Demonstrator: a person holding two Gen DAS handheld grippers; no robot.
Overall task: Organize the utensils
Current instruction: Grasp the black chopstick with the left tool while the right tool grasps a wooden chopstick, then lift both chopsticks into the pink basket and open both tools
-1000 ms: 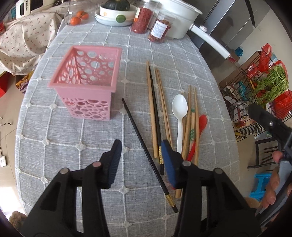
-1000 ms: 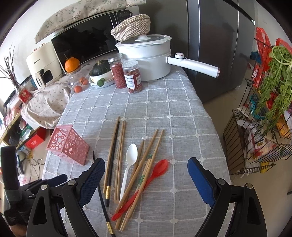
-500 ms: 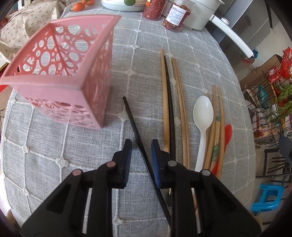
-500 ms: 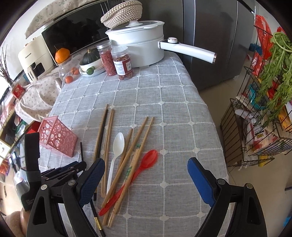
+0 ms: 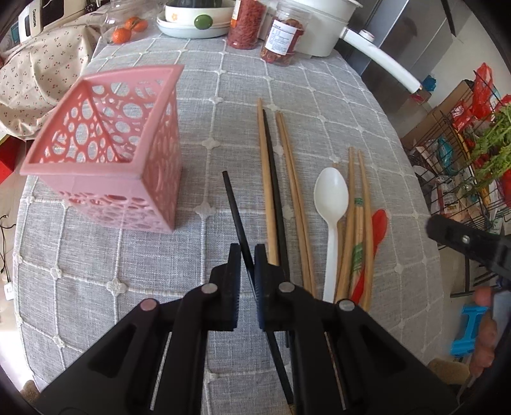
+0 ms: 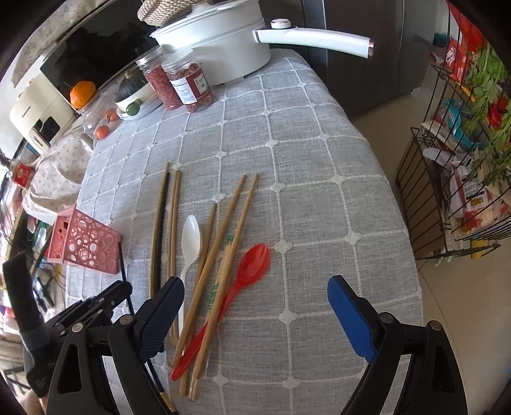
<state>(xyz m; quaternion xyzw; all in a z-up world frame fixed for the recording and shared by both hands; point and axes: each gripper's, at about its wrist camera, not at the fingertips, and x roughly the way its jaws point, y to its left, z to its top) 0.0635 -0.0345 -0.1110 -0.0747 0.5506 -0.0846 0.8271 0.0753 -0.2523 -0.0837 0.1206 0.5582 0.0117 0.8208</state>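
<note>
My left gripper point(image 5: 244, 252) is shut on a black chopstick point(image 5: 234, 204), whose tip points at the pink perforated basket point(image 5: 80, 166) standing to the left. From the right wrist view the left gripper point(image 6: 118, 290) holds the same chopstick point(image 6: 123, 265). To the right lie wooden chopsticks point(image 5: 266, 178) beside another black one point(image 5: 274, 178), a white spoon point(image 5: 330, 198) and a red spoon point(image 5: 378, 223) under more wooden chopsticks point(image 5: 361, 191). My right gripper point(image 6: 255, 287) stands wide open, with nothing between its pads, above the red spoon point(image 6: 252, 268).
A white pot point(image 6: 223, 41) with a long handle, two jars point(image 6: 188, 86) and a bowl point(image 5: 191, 22) stand at the table's far end. A flowered cloth point(image 5: 41, 70) lies at the back left. A wire rack point(image 6: 463, 159) with greens stands off the right table edge.
The left jaws have closed from wide apart onto the black chopstick. The right gripper has come down and nearer to the spoons and chopsticks, still wide open.
</note>
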